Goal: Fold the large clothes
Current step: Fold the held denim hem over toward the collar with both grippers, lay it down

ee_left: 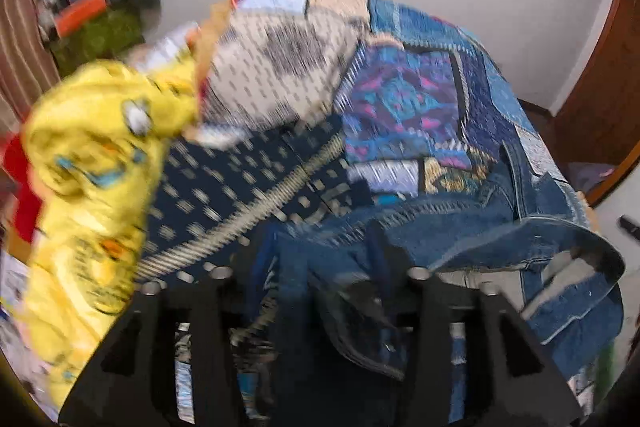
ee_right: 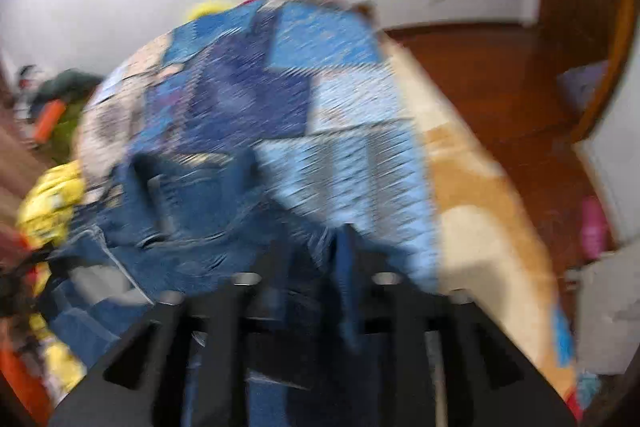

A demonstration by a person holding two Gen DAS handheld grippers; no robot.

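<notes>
A pair of blue denim jeans (ee_left: 460,227) lies stretched over the patchwork bedspread (ee_left: 408,99). My left gripper (ee_left: 320,299) is shut on one part of the jeans' edge, with denim bunched between its black fingers. In the right wrist view my right gripper (ee_right: 316,291) is shut on another part of the jeans (ee_right: 192,219), and a fold of denim hangs down between its fingers. Both views are blurred by motion. The waistband opening (ee_left: 580,267) shows at the right of the left wrist view.
A yellow printed garment (ee_left: 92,167) lies heaped at the left of the bed and shows in the right wrist view (ee_right: 48,203) too. The bed's tan edge (ee_right: 472,187) drops to a wooden floor (ee_right: 500,87). Clutter (ee_left: 88,15) sits by the white wall.
</notes>
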